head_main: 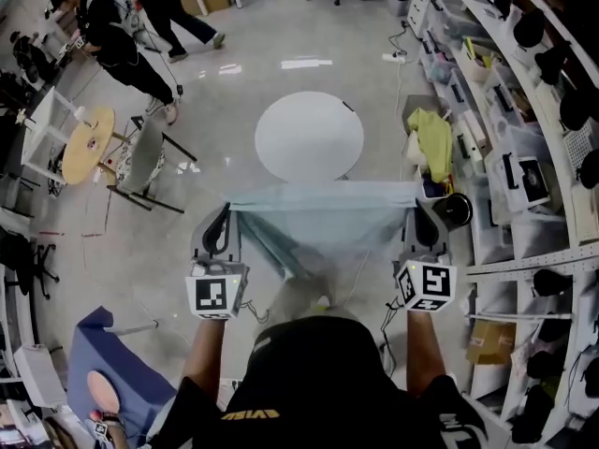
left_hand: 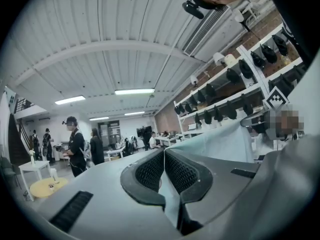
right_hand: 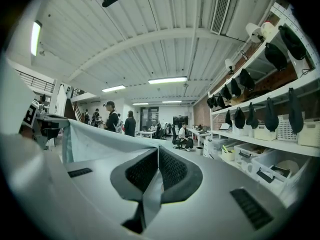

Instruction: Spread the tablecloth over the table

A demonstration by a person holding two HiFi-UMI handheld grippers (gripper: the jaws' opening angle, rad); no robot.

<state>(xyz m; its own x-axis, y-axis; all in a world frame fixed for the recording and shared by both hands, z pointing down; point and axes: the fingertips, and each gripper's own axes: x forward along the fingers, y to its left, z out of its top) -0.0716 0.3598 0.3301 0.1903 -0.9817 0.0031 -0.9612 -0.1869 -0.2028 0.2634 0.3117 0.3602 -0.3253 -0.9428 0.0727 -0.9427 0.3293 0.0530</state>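
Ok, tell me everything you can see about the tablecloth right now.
The tablecloth is thin, pale blue-green fabric. Its top edge is pulled out fairly straight between the left gripper and the right gripper, whose jaws are each shut on a corner, with a strip of cloth pinched between them. Below that edge it hangs in loose folds that narrow toward the person's feet. I cannot tell whether it reaches the floor. It does not lie on the round white table, which stands bare just beyond it.

The tablecloth (head_main: 323, 218) is thin, matt, pale green cloth, caught between the black, finely ribbed, rubbery pads (left_hand: 149, 172) of the matt grey plastic left gripper (left_hand: 164, 154) and right gripper (right_hand: 158, 156), and at twelve o'clock the round table (head_main: 309, 137) has a smooth white top above the glossy, light-reflecting floor (head_main: 234, 82).
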